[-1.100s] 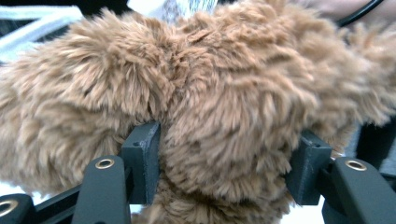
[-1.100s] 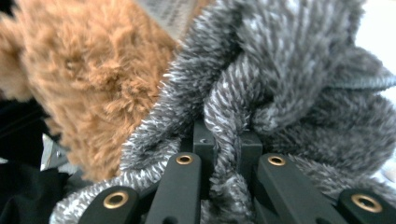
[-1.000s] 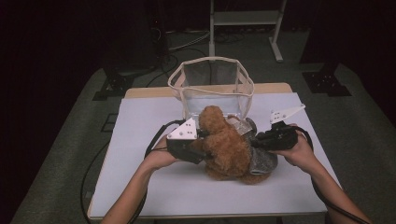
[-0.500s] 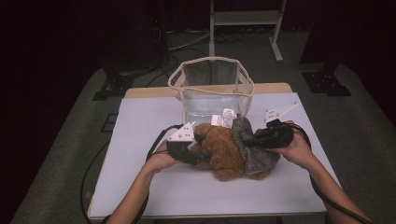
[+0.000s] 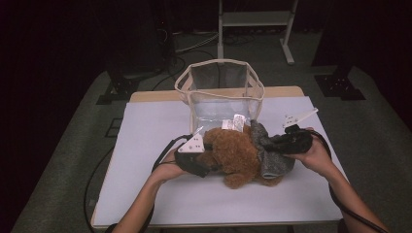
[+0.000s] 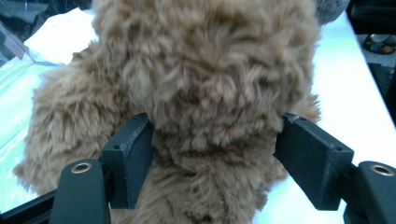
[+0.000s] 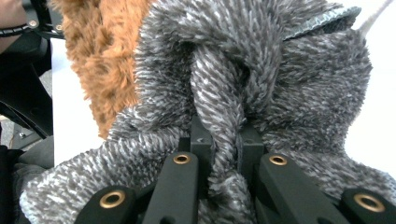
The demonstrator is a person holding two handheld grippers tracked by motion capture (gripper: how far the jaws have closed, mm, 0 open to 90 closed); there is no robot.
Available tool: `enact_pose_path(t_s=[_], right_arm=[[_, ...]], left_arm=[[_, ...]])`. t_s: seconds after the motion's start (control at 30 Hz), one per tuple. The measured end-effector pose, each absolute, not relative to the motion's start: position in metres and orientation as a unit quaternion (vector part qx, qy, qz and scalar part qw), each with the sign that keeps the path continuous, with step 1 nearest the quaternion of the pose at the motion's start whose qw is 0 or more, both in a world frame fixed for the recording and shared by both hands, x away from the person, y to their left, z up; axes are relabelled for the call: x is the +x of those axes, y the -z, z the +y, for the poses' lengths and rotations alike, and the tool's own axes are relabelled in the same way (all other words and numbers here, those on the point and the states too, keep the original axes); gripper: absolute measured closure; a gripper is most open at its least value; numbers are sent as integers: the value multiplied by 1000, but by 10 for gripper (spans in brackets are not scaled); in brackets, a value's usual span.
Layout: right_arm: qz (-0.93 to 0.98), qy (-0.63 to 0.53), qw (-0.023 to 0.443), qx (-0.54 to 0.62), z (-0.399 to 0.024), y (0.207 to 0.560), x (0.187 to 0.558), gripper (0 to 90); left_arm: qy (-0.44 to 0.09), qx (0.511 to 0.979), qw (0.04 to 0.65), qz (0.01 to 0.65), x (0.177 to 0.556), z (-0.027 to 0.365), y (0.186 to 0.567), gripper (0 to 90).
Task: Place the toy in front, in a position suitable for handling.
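Partly hidden, the brown plush bear (image 5: 233, 155) lies on the white table (image 5: 145, 145); grey fleece (image 5: 269, 155) covers its right end, so I cannot make out which end is the head. Its long axis runs left to right across the table, just in front of the clear bin (image 5: 221, 92).

My left gripper (image 6: 212, 158) has its jaws either side of the bear's fur. They have just been opening, and the pads sit at the fur's edges; I cannot tell if they still press. In the high view the left gripper (image 5: 204, 162) meets the bear's left end.

My right gripper (image 7: 223, 144) is clamped tight on a fold of the grey fleece.

Behind the bear, the clear bin stands upright; I cannot make out anything in it. Small white tags (image 5: 233, 122) lie by its front wall.
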State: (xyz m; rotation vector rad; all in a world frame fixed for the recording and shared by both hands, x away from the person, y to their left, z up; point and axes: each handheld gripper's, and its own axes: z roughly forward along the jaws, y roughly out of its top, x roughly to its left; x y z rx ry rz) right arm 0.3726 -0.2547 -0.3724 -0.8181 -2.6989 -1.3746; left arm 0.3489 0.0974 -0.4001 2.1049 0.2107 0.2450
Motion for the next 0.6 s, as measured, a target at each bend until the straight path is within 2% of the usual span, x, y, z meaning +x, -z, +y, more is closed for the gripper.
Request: enact_pose_path(t_s=[0.43,0.5,0.6], right_arm=[[-853,451,12,-262,-260,378,367,810],[-853,451,11,-261,-260,378,365,810],[-855,451,13,-257,-257,378,361,810]], left_arm=[[-91,868,479,96,353,90,411,202],[-86,864,486,97,354,90,411,212],[-85,860,493,98,354,90,410,284]])
